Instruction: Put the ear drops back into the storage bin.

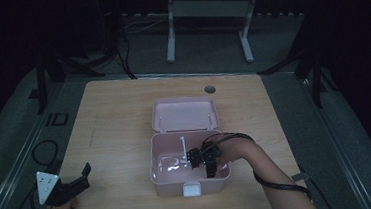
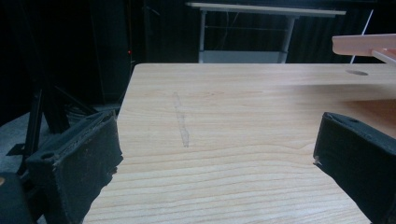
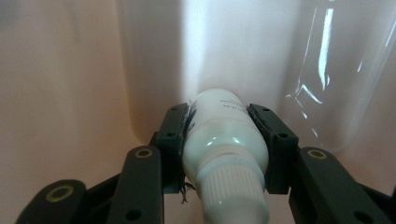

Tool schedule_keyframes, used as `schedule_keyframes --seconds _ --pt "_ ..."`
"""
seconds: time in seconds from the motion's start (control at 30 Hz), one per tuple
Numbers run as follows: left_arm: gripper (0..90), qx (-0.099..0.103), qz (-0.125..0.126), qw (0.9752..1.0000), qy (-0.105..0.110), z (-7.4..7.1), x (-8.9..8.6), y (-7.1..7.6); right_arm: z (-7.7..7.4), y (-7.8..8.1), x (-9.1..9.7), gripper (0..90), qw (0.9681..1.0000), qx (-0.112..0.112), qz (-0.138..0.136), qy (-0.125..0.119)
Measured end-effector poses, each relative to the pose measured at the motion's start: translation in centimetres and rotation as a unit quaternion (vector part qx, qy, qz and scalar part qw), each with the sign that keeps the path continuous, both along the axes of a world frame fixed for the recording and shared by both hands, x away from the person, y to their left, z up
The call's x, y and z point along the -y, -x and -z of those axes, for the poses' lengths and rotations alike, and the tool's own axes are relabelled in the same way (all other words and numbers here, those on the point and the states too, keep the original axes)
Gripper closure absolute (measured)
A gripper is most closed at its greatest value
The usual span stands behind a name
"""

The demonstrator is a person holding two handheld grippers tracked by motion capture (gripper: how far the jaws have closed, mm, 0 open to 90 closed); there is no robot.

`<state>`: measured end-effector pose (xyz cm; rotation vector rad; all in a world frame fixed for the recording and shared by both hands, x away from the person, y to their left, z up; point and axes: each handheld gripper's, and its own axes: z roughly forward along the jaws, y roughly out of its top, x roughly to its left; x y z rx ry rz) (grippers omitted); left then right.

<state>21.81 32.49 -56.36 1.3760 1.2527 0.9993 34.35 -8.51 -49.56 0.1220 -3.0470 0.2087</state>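
A pink box (image 1: 157, 176) stands open near the table's front edge, its lid (image 1: 185, 113) laid back behind it. My right gripper (image 1: 193, 158) reaches down inside the box. In the right gripper view it (image 3: 223, 123) is shut on a small white bottle (image 3: 222, 140) with a ribbed cap, held close to the pink inner wall (image 3: 65, 79). My left gripper (image 1: 81, 177) rests at the front left corner of the table, far from the box. In the left gripper view its jaws (image 2: 215, 149) stand wide open over bare wood with nothing between them.
Crinkled clear plastic (image 3: 327, 70) lies in the box beside the bottle. A white latch (image 1: 191, 189) sits on the box's front wall. The wooden table (image 1: 114, 120) has a round hole (image 1: 209, 89) near its far edge. Cables (image 1: 44, 150) run on the floor at left.
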Motion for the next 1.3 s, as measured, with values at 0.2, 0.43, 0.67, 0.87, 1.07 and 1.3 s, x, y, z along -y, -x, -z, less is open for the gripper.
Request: schedule_keyframes --seconds 0.2,0.43,0.67,0.87,1.07,1.3 --pt "1.0 0.001 0.001 1.0000 -0.001 0.0 0.0 0.0 0.0 -0.1 -0.1 56.2 0.9999 -0.008 0.009 0.003" --pt "0.9 0.001 0.000 1.0000 -0.001 0.0 0.0 0.0 -0.6 0.0 -0.1 55.1 0.9999 -0.006 0.009 0.004" --pt "0.9 0.001 0.000 1.0000 -0.001 0.0 0.0 0.0 -2.8 0.2 0.2 50.7 0.9998 0.011 0.005 -0.014" --pt "1.0 0.001 0.000 1.0000 -0.002 0.0 0.0 0.0 -5.2 0.2 0.5 45.3 0.9988 0.030 0.012 -0.036" --pt "1.0 0.001 -0.001 1.0000 -0.002 0.0 0.0 0.0 -7.6 0.3 1.1 32.3 0.9960 0.048 0.016 -0.074" --pt "0.9 0.000 -0.001 1.0000 -0.002 0.0 0.1 0.0 -9.3 0.3 2.0 20.9 0.9929 0.043 0.029 -0.107"
